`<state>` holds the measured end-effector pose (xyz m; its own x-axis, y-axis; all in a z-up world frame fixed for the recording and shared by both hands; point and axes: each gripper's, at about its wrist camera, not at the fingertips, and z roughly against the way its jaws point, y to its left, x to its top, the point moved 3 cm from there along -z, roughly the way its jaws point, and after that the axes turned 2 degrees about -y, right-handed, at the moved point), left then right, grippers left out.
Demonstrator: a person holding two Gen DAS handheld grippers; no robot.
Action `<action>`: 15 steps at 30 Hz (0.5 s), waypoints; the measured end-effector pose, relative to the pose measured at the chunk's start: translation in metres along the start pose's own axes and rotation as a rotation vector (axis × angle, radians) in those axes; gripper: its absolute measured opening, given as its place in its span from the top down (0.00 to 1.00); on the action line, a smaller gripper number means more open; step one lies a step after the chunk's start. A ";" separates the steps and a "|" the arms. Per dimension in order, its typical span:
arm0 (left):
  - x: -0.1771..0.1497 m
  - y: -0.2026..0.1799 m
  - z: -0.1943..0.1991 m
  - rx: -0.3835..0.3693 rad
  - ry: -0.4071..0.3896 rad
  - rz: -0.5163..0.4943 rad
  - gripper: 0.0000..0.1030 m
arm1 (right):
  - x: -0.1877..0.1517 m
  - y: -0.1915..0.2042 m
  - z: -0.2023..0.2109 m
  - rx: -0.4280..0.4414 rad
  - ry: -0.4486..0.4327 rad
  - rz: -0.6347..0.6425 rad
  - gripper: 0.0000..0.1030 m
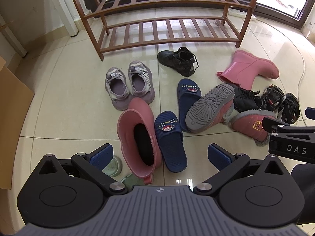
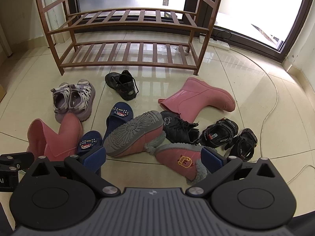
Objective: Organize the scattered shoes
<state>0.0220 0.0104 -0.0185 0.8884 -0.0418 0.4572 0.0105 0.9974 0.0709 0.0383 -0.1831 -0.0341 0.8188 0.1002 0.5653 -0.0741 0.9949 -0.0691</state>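
Shoes lie scattered on the tiled floor before a brown wooden rack (image 1: 167, 30) (image 2: 128, 57). My left gripper (image 1: 160, 157) hangs open above an upright pink rain boot (image 1: 137, 137) and a navy slipper (image 1: 170, 137). My right gripper (image 2: 153, 160) is open over a pink fur-lined boot (image 2: 177, 161); its mate (image 2: 133, 135) lies sole up. The second pink rain boot (image 2: 198, 98) lies on its side. A pair of grey sneakers (image 1: 128, 84), a second navy slipper (image 1: 188, 96), two black lace-up shoes (image 1: 177, 61) (image 2: 177, 129) and black sandals (image 2: 230, 137) lie around.
A cardboard sheet (image 1: 11, 106) leans at the left. A white power strip (image 2: 214, 42) and its cable (image 2: 273, 106) run along the floor at the right. Pale green round things (image 1: 114, 166) sit under my left gripper. Both rack shelves hold nothing.
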 end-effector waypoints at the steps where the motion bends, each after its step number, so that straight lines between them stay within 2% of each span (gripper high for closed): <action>1: 0.000 0.000 0.000 0.000 -0.001 0.001 0.00 | 0.000 0.000 0.000 0.002 0.002 -0.003 0.00; 15: -0.002 0.012 -0.011 -0.007 -0.001 0.009 0.00 | -0.005 0.006 -0.010 0.007 0.023 0.004 0.00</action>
<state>0.0253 0.0231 -0.0286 0.8879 -0.0333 0.4588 0.0061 0.9981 0.0607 0.0395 -0.1774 -0.0460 0.8314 0.1036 0.5460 -0.0810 0.9946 -0.0653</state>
